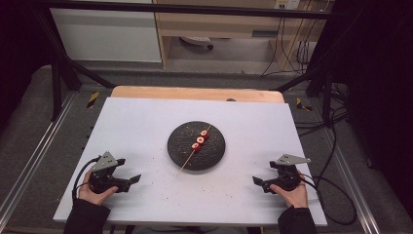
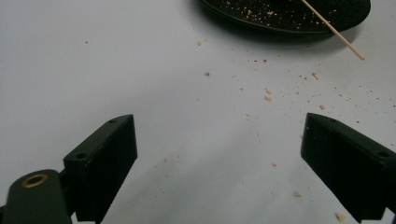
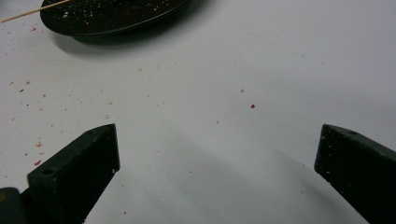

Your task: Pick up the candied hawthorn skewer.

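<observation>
A dark round plate (image 1: 214, 153) sits at the middle of the white board. On it lies a thin wooden skewer (image 1: 186, 163) threaded with three red-and-white pieces (image 1: 200, 140); its bare end sticks out over the plate's near rim. My left gripper (image 1: 130, 172) rests on the board at the near left, open and holding nothing. My right gripper (image 1: 260, 176) rests at the near right, also open and holding nothing. In the left gripper view the plate's edge (image 2: 261, 25) and the skewer tip (image 2: 345, 42) lie ahead. The right gripper view has the plate (image 3: 107, 21) at top left.
The white board (image 1: 146, 122) lies on a wooden table (image 1: 195, 92). Crumbs (image 2: 266, 95) are scattered on the board between the plate and both grippers. Black frame bars and cables (image 1: 336, 146) run along the sides. A hand holds each gripper.
</observation>
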A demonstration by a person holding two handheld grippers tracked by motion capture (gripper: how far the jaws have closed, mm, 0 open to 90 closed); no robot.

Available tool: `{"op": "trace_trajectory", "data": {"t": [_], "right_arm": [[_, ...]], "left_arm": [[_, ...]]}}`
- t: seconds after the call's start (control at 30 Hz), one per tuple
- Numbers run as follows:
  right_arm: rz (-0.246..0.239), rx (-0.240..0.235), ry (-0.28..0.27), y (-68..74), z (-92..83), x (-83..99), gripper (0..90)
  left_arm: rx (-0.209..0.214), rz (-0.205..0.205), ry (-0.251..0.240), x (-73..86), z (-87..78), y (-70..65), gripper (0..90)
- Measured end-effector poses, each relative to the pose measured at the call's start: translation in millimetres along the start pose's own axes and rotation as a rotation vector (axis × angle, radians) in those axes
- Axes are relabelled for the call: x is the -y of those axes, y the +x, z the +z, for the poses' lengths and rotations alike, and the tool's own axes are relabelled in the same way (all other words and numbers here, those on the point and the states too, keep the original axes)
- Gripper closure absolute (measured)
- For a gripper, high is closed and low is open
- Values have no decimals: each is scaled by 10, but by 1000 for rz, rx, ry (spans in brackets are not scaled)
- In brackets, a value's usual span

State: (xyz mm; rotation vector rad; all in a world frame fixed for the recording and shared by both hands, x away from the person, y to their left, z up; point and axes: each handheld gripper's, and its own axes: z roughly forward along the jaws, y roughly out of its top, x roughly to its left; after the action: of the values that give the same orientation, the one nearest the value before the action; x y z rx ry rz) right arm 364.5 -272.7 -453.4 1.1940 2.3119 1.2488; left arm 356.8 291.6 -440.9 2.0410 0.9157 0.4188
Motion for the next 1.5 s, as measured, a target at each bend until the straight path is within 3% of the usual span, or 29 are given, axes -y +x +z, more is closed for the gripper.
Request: {"op": "trace_trajectory", "data": {"t": [0.7, 1.5], "right_arm": [[-5, -1, -1, 24, 11, -19, 7], [-22, 10, 8, 51, 10, -39, 5]], "left_arm": [[4, 10, 14, -62, 34, -109, 88], [-1, 32, 31, -296, 121, -304, 88]]}}
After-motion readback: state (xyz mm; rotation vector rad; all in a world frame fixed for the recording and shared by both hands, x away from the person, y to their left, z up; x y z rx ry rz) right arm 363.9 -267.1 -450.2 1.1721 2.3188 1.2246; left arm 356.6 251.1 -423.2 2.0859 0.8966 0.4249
